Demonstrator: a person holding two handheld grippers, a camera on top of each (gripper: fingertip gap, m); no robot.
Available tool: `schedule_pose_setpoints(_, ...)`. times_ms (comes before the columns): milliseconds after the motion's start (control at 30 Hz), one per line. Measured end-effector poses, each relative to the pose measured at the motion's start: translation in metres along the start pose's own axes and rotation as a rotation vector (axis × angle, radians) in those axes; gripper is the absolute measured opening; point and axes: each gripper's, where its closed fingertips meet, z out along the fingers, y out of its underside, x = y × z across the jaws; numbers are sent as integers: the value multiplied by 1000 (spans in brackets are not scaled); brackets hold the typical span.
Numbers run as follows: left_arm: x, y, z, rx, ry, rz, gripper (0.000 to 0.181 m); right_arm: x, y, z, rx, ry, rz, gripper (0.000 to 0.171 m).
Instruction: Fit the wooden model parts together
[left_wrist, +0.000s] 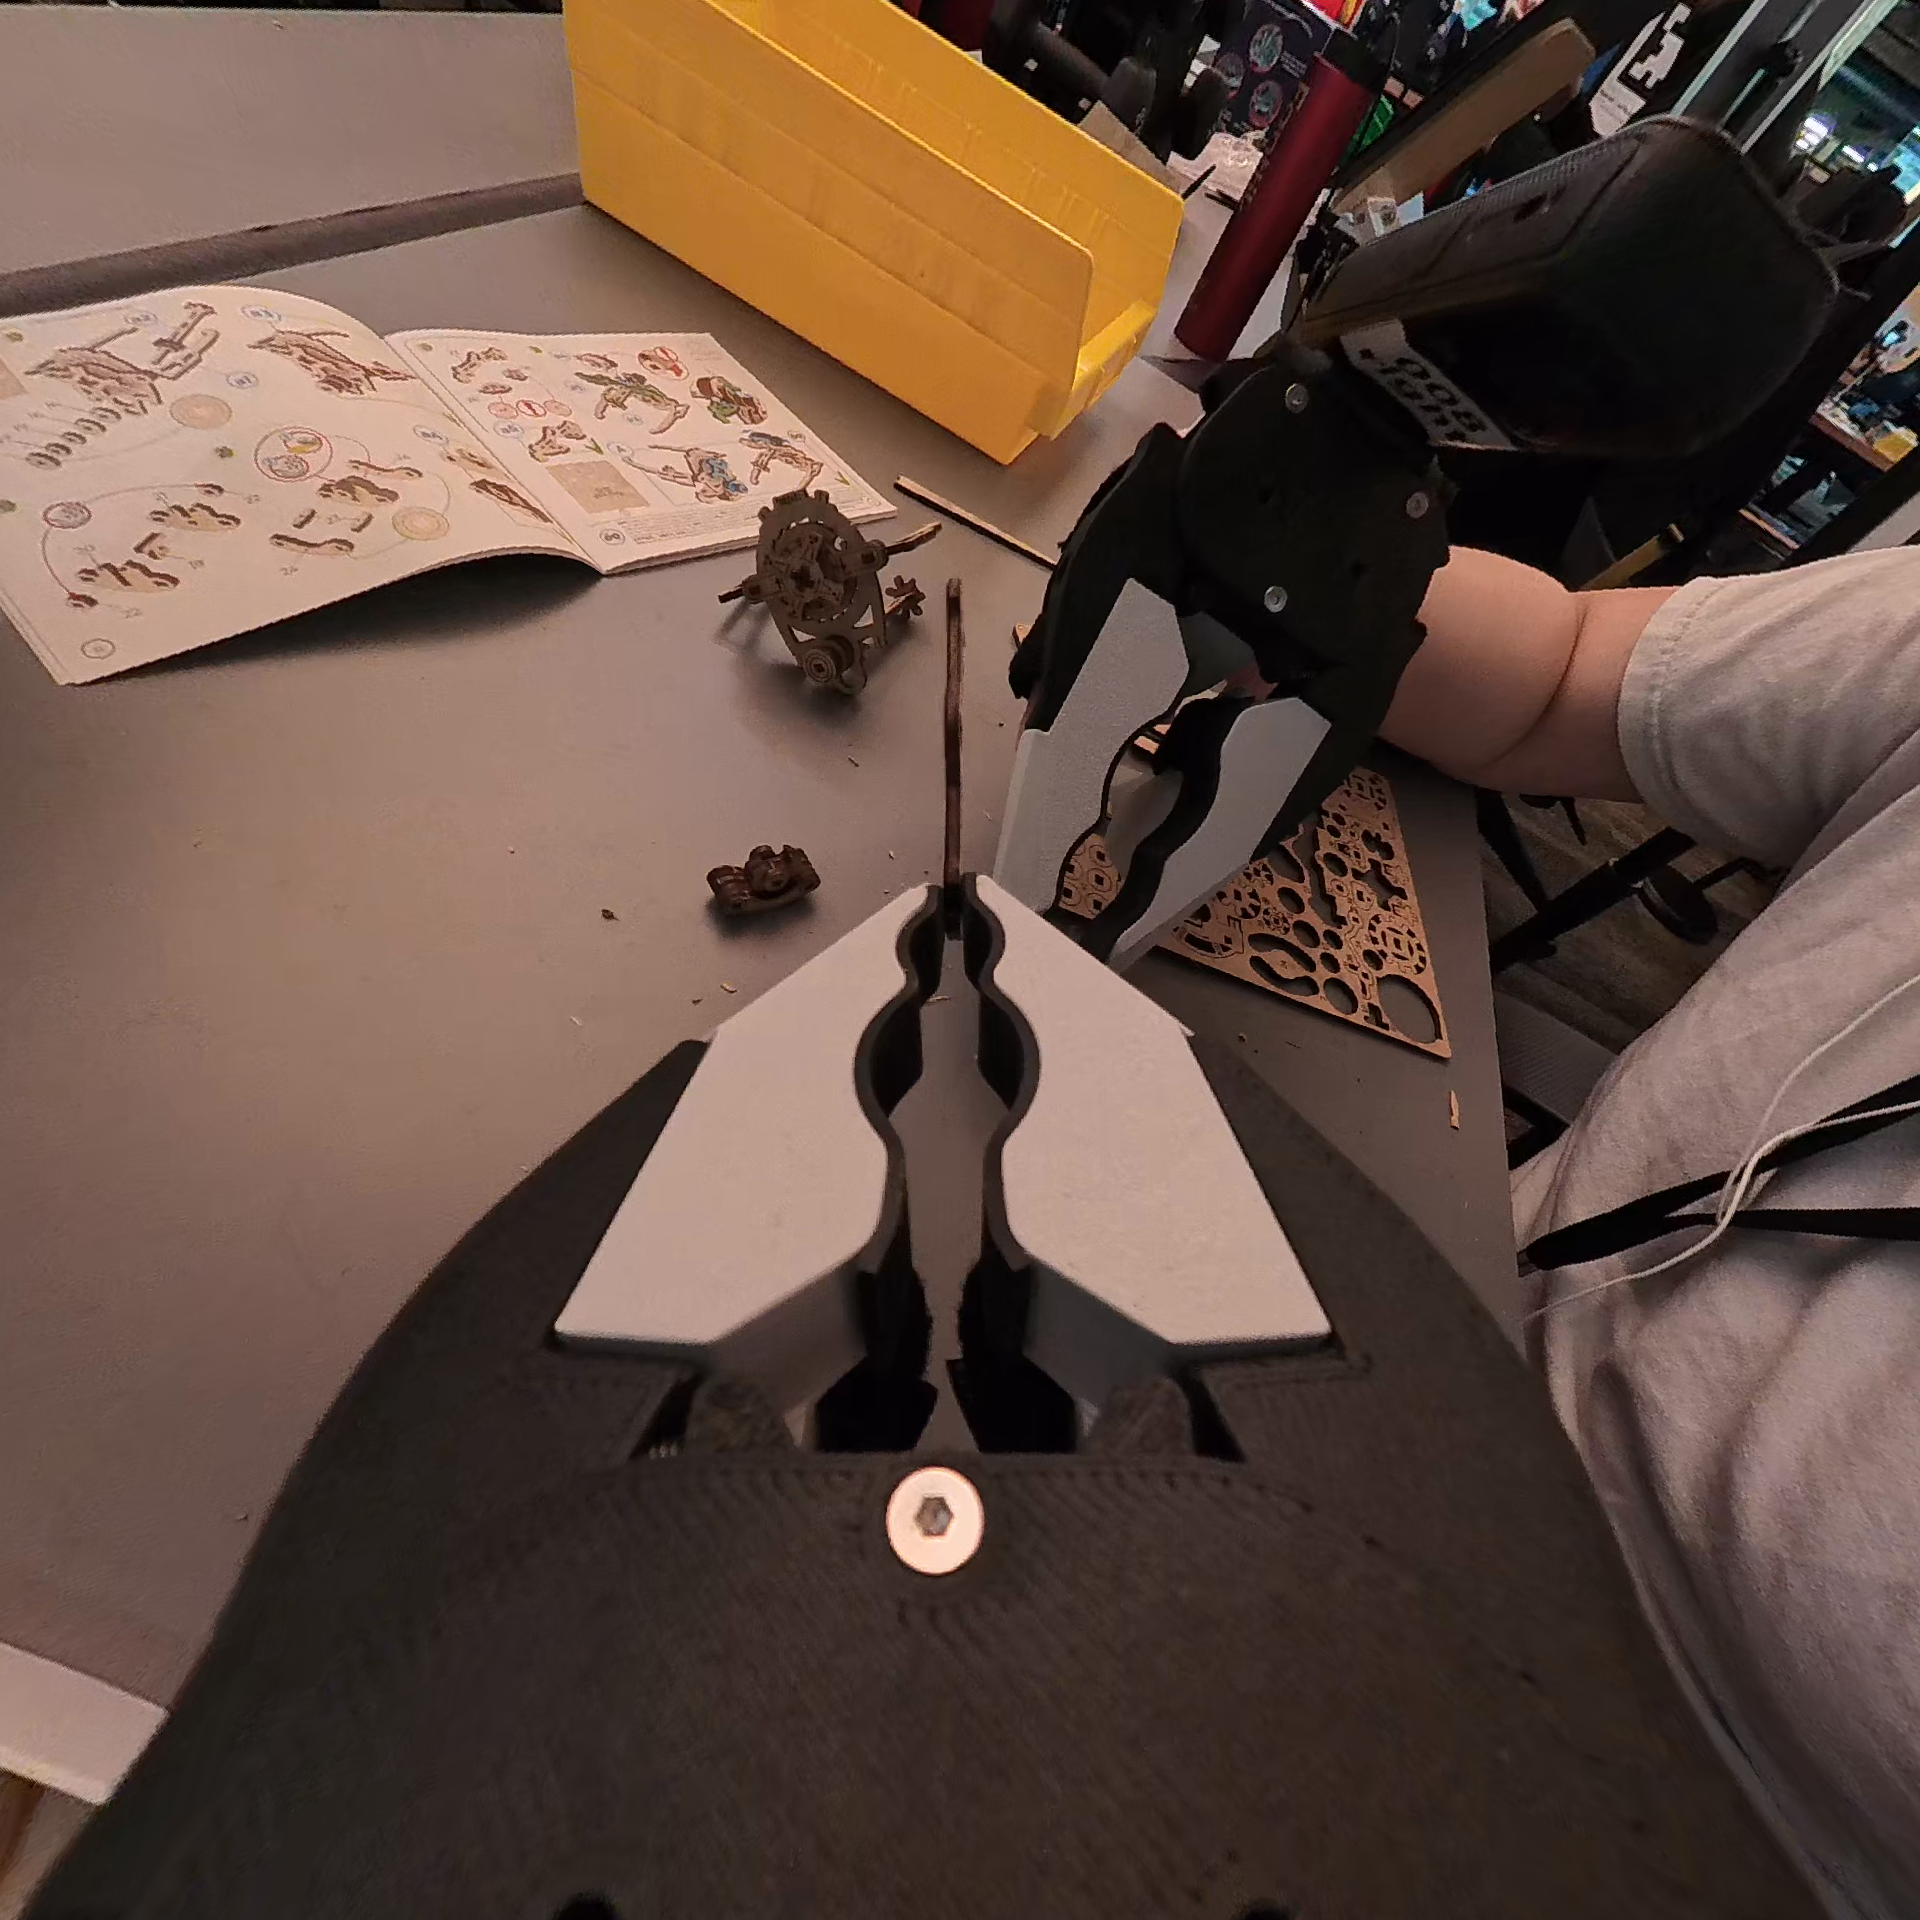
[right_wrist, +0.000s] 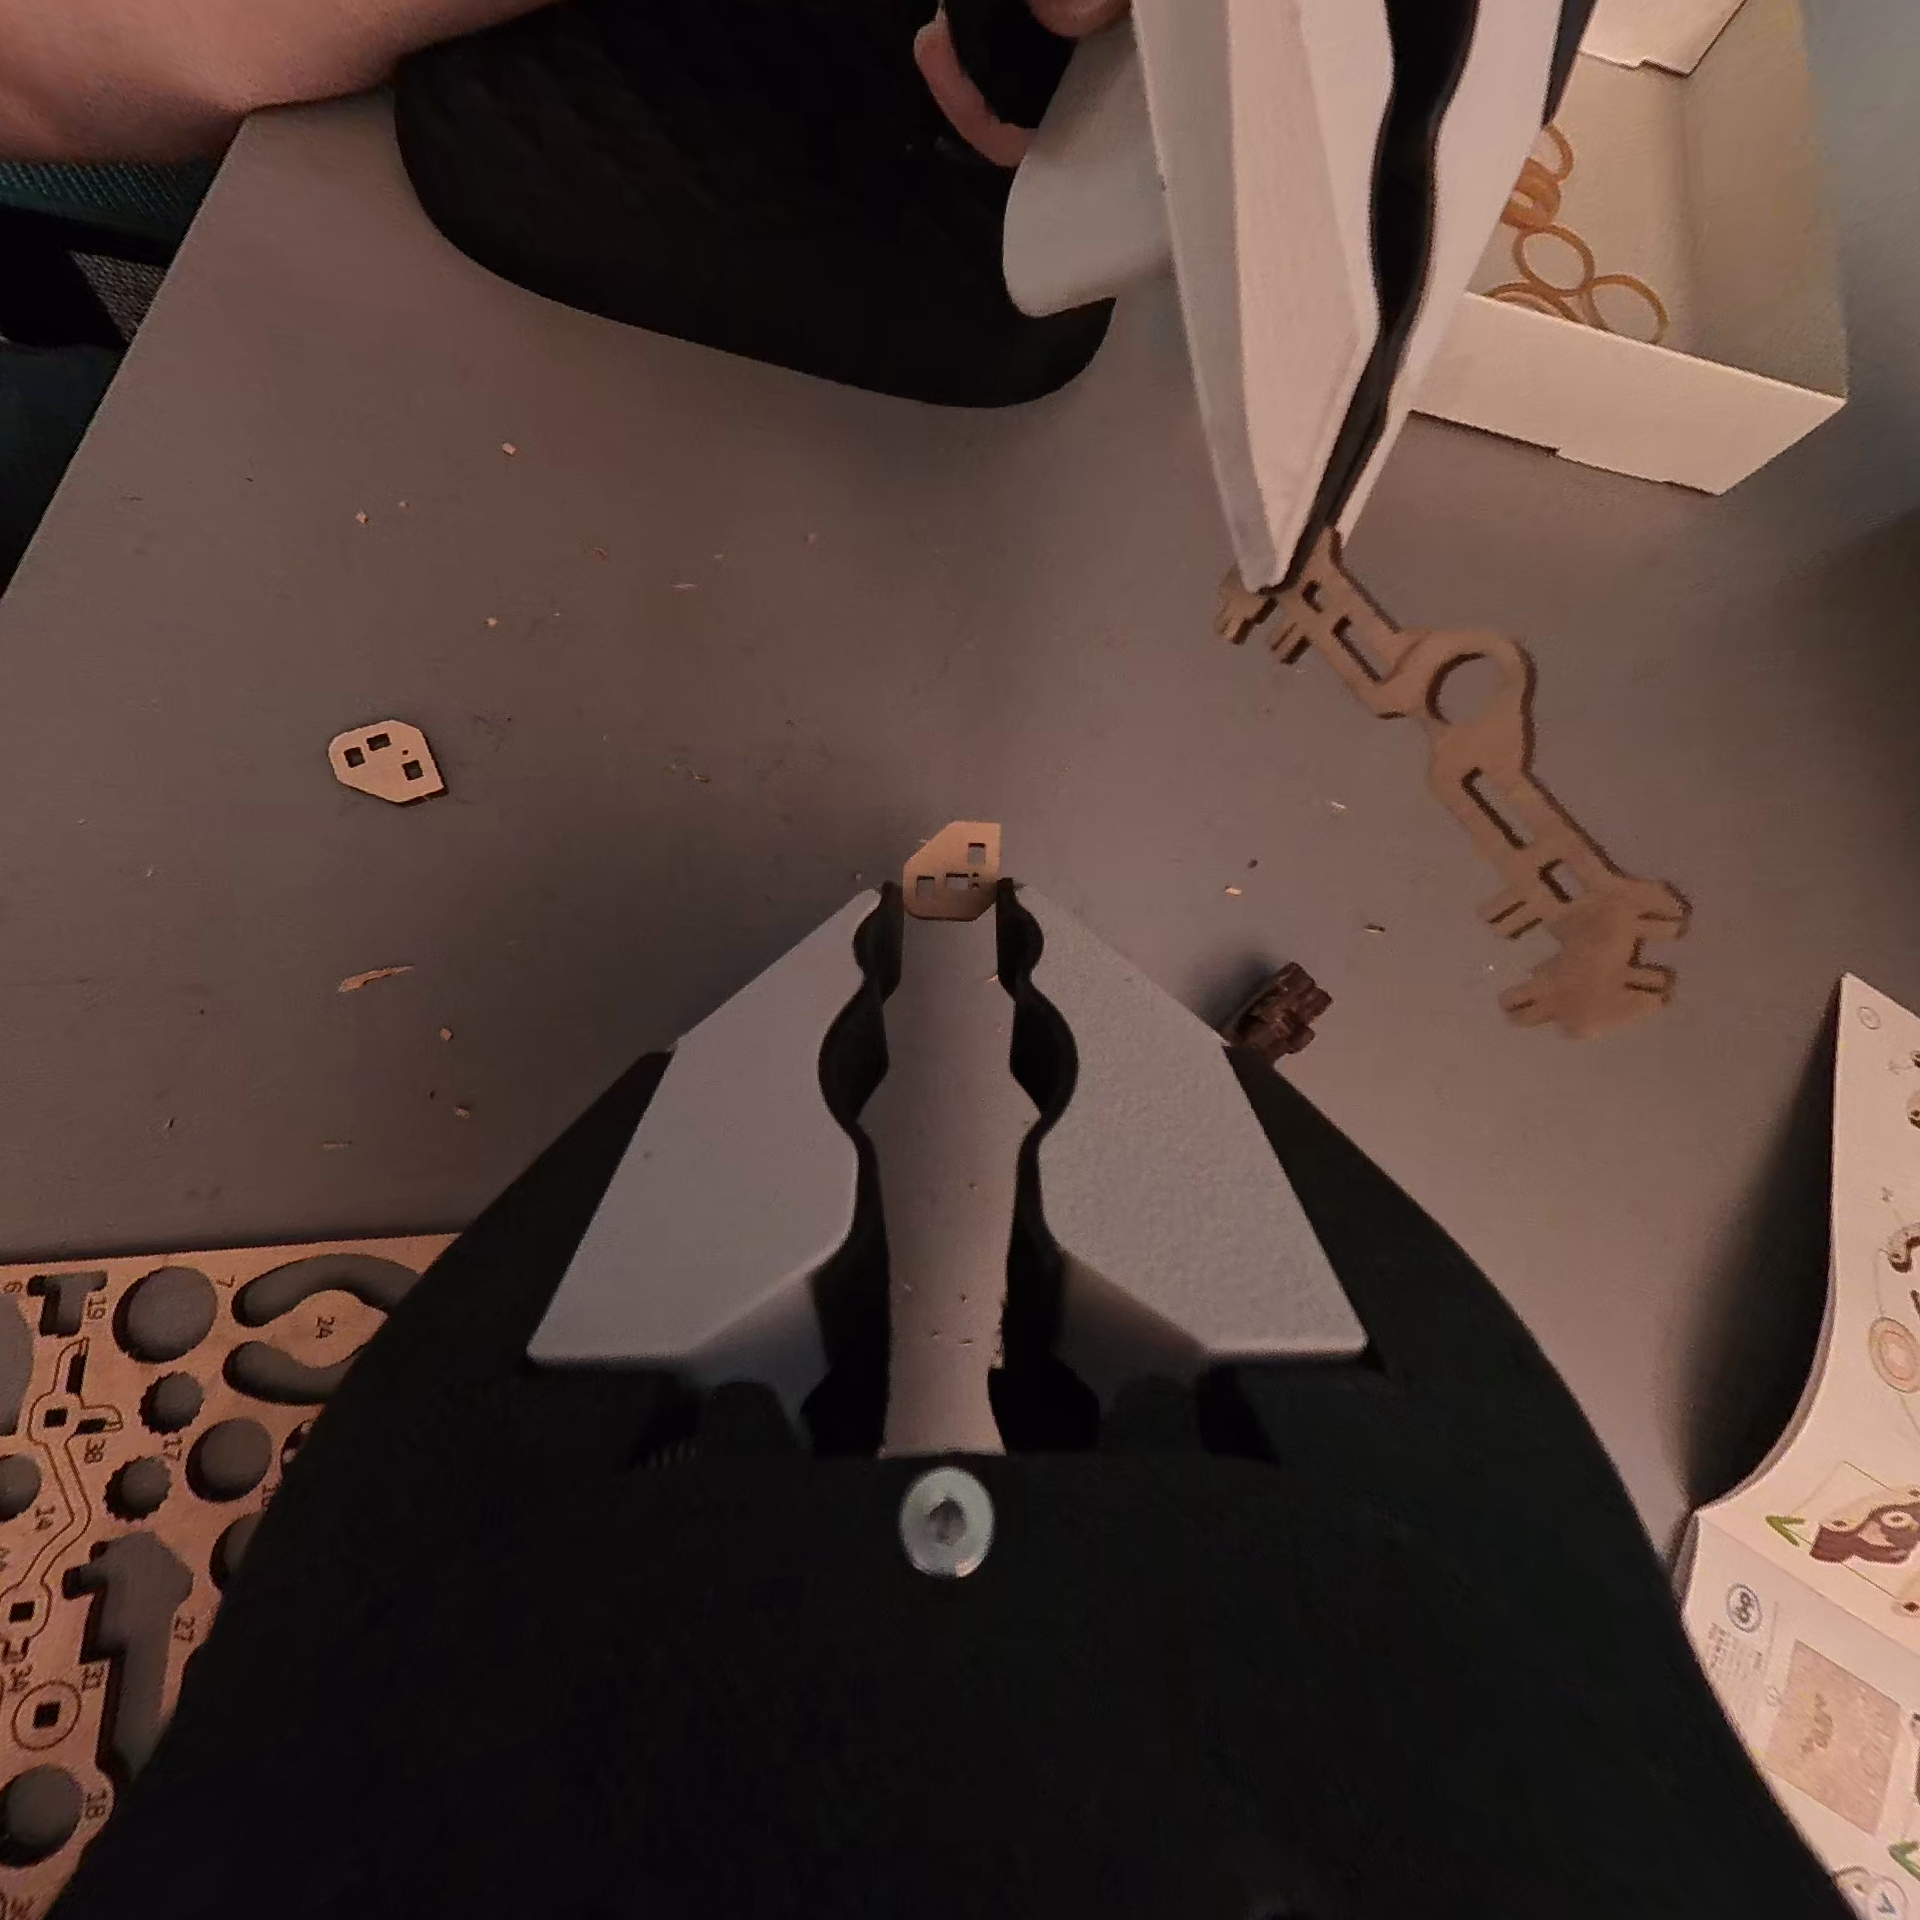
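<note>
The left tongs (left_wrist: 954, 902) pinch one end of a long slotted wooden strip (right_wrist: 1455, 790), held edge-up above the grey counter (left_wrist: 364, 883). The right tongs (right_wrist: 951, 888) grip a small plate with square holes (right_wrist: 956, 873); a matching plate (right_wrist: 387, 764) lies far left.

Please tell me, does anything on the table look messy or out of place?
Only small wood splinters scattered over the grey table, probably from punching parts out. Otherwise nothing stands out.
</note>
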Motion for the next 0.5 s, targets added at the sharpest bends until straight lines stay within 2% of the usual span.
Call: schedule_pose_setpoints(500, 4, 18, 9, -108, 14, 13, 1, -1, 3, 1, -9, -18, 9, 17)
